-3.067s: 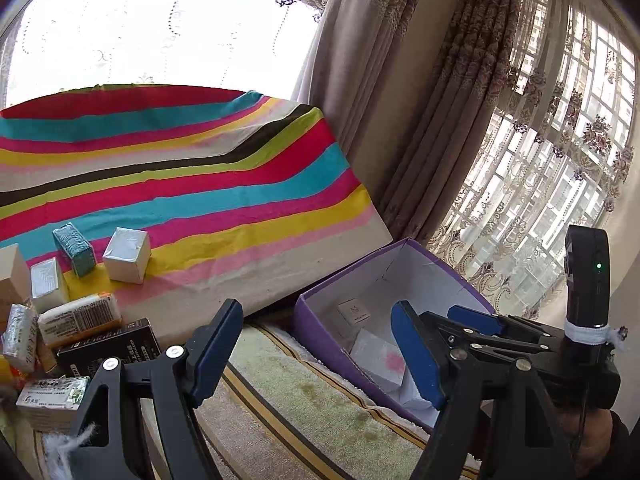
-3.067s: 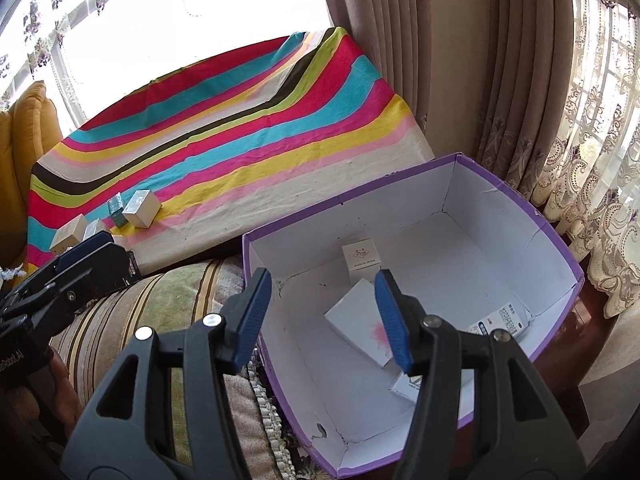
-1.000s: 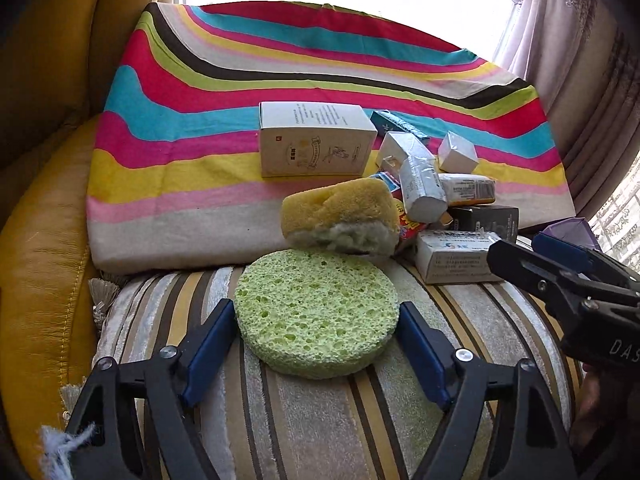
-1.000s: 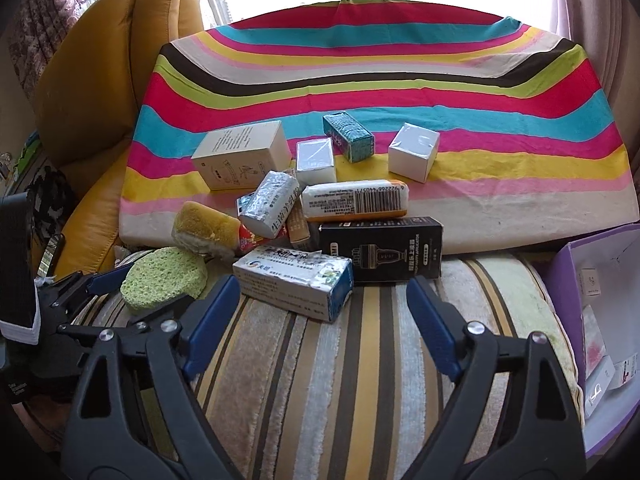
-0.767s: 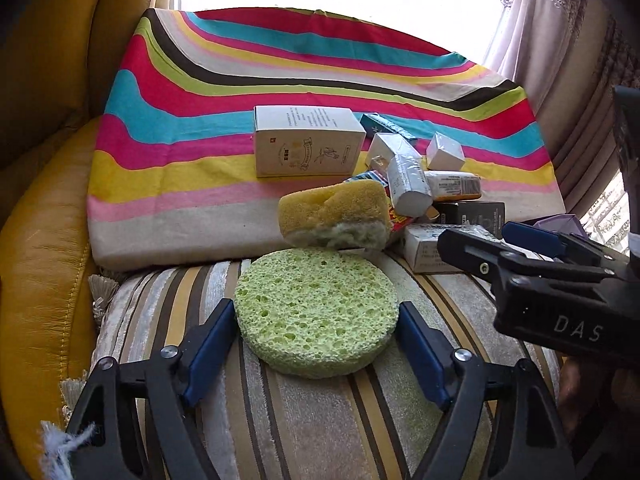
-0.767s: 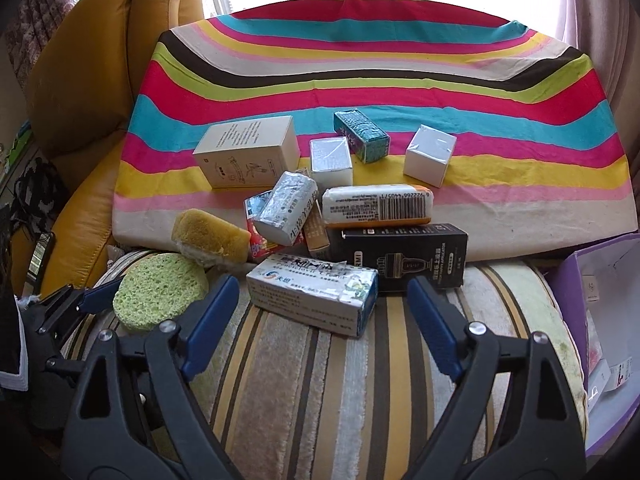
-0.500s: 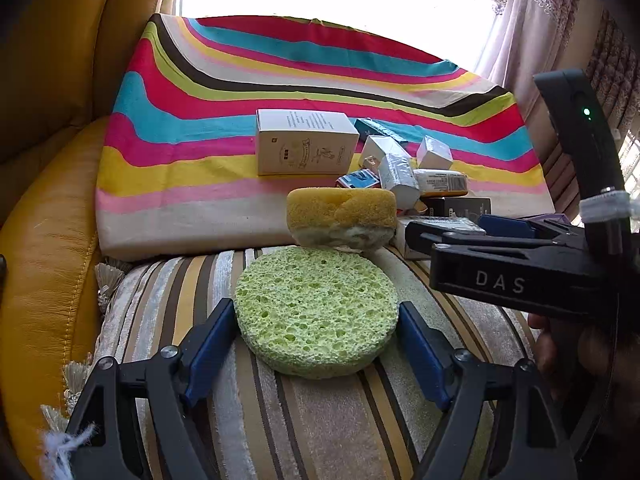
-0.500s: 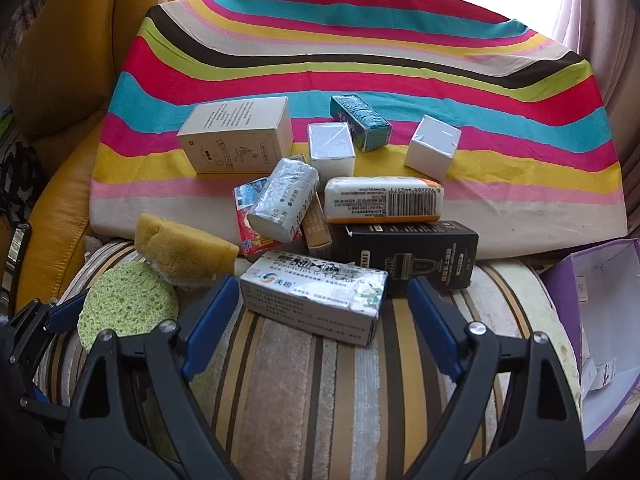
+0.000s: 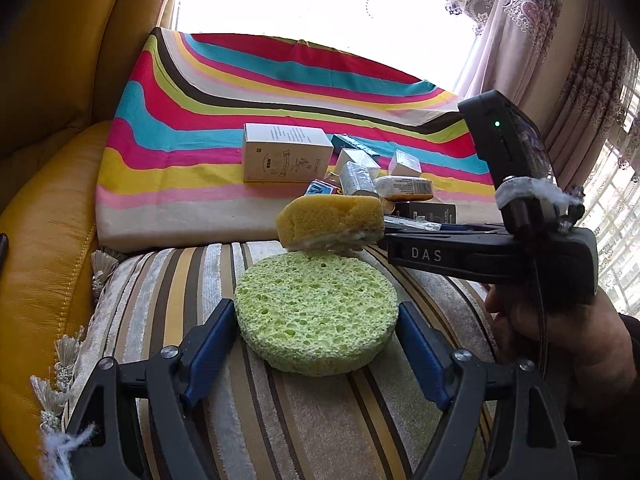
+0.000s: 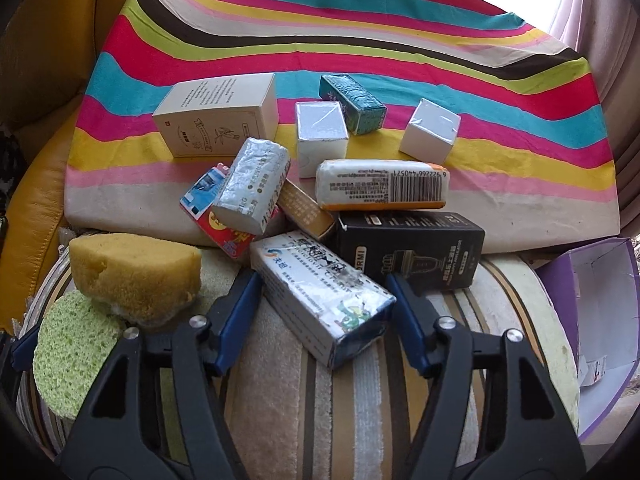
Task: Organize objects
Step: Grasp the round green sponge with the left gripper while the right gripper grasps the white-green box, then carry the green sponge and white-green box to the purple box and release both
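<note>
My left gripper (image 9: 316, 334) is open, with its blue pads on either side of a round green sponge (image 9: 316, 316) that lies on the striped cushion (image 9: 168, 296). A yellow sponge (image 9: 330, 220) sits just behind it. My right gripper (image 10: 326, 314) is open around a white and blue medicine box (image 10: 320, 292) on the cushion, its pads close to the box's sides. The right gripper's body (image 9: 488, 248) also shows in the left wrist view. The green sponge (image 10: 72, 348) and yellow sponge (image 10: 132, 276) show at the left of the right wrist view.
Several small boxes lie on the rainbow-striped cloth (image 10: 360, 32): a black box (image 10: 412, 252), an orange-edged packet (image 10: 380, 184), a beige box (image 10: 220, 120), a teal box (image 10: 352, 98), white cubes. A purple open box (image 10: 600, 320) stands at the right. A yellow leather seat (image 9: 44, 216) lies to the left.
Both grippers swung left from the purple box to the pile. In the last second the right gripper has closed in on the white and blue box. The left stays around the green sponge.
</note>
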